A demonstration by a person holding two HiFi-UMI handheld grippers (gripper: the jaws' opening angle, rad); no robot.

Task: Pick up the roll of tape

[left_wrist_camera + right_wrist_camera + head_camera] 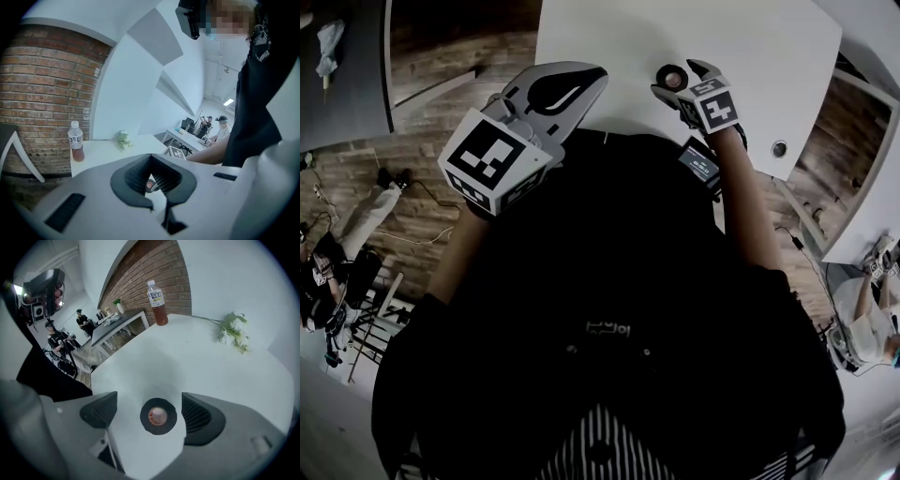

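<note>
Our right hand-held gripper (150, 412) gapes open over the tape (158, 416); closing off-centre could skid it across the tabletop (197, 352).

Dim, shadowy head view, bright gripper views (fisheye-warped, dark-vignetted edges)

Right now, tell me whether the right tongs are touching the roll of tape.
Apart. The right gripper view shows the right tongs open around the roll of tape, with bare white table showing between it and the tongs on both sides.
</note>
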